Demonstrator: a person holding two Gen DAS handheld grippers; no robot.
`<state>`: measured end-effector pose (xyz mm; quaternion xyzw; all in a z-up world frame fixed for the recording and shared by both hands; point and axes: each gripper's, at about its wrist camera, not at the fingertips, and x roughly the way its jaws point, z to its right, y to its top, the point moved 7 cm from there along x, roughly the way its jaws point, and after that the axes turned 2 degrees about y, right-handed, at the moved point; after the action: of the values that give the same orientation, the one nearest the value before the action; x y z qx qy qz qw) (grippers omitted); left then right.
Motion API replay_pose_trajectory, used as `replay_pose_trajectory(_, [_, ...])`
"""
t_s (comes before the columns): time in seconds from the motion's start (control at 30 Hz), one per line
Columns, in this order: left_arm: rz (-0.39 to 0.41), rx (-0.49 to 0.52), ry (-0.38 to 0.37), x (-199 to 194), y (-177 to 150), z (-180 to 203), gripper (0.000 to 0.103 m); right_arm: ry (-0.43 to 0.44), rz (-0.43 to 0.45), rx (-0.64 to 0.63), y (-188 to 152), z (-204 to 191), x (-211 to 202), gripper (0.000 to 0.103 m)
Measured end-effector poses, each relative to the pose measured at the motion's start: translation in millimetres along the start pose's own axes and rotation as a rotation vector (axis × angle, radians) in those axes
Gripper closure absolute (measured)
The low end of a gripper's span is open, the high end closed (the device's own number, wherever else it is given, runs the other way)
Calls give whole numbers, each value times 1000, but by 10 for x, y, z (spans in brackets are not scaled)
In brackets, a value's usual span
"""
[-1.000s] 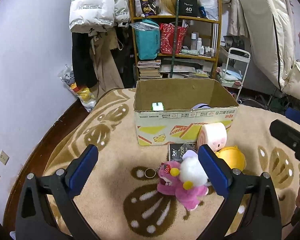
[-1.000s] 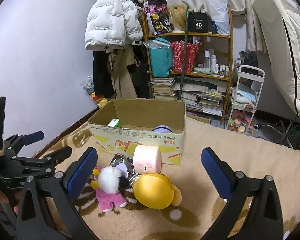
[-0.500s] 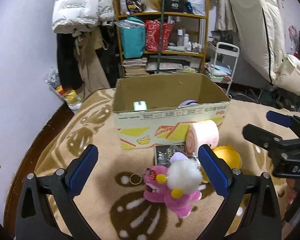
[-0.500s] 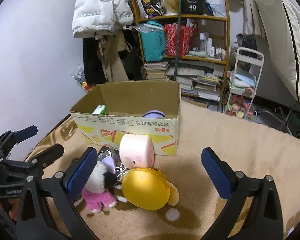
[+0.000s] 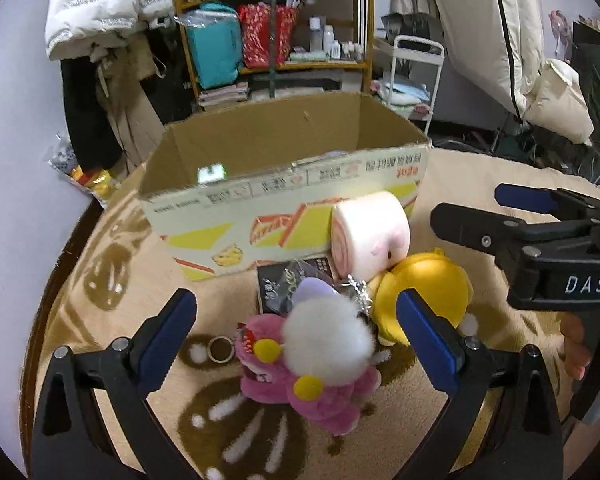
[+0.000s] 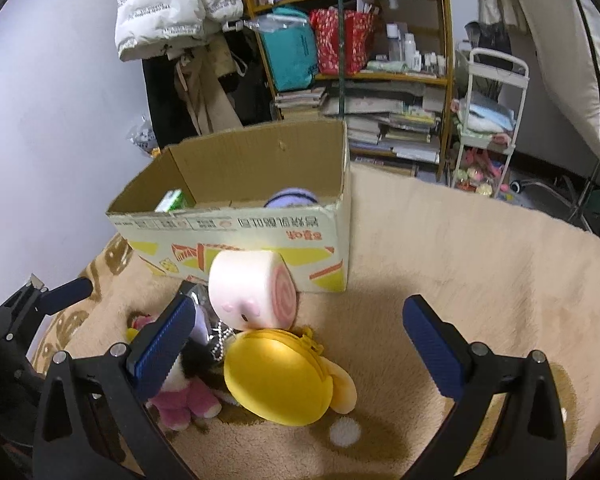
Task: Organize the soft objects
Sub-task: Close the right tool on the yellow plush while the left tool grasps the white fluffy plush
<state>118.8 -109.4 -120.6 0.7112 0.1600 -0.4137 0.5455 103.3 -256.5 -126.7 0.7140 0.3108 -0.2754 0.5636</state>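
Observation:
On the beige rug lie a pink plush with a fluffy white head (image 5: 320,344), a yellow round plush (image 5: 428,288) and a pink roll-shaped plush (image 5: 370,232), bunched in front of an open cardboard box (image 5: 284,192). My left gripper (image 5: 296,328) is open just above the pink plush, one finger on each side of it. My right gripper (image 6: 296,332) is open over the yellow plush (image 6: 280,376), with the roll plush (image 6: 252,292) just beyond. The pink plush (image 6: 180,398) sits partly hidden behind its left finger. Neither gripper touches a toy.
Inside the box (image 6: 236,224) are a purple soft thing (image 6: 290,198) and a green packet (image 6: 172,202). A black packet (image 5: 280,280) and a key ring (image 5: 219,350) lie beside the toys. Behind stand a cluttered shelf (image 6: 360,76), hanging coats (image 5: 100,20) and a white cart (image 6: 488,132).
Both grippers have come forward and lower over the toys, which now look larger. The right gripper has slid further into the left wrist view. The toys have not moved.

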Motion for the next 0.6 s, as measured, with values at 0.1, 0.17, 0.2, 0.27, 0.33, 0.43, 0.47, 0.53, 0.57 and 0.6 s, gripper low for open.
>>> replay_pose_trajectory(0.1, [-15,-1,-15,65,-13,23,12,0,-38,8,-44,35,99,0])
replay_pose_trajectory(0.17, [-36,-1,-38,112,-34,49,19,6,-61,17,-74,53,161,0])
replay_pose_trajectory(0.2, [-44,-4,-50,133,-45,62,20,7,-68,19,-92,63,180,0])
replay_pose_trajectory(0.27, [-56,-1,-64,162,-60,83,25,12,-86,24,-111,73,231,0])
replay_pose_trajectory(0.33, [-71,2,-82,195,-78,116,28,17,-101,24,-134,75,277,0])
replay_pose_trajectory(0.43, [-102,11,-109,261,-115,173,34,30,-138,21,-186,73,363,0])
replay_pose_trajectory(0.47, [-118,19,-114,295,-136,195,40,32,-156,19,-215,69,396,0])
replay_pose_trajectory(0.53, [-148,33,-114,363,-183,225,48,31,-195,16,-282,63,469,0])
replay_pose_trajectory(0.57, [-163,36,-119,391,-206,240,51,37,-209,15,-312,52,497,0])
replay_pose_trajectory(0.6, [-175,38,-122,415,-226,255,53,41,-224,13,-338,43,520,0])
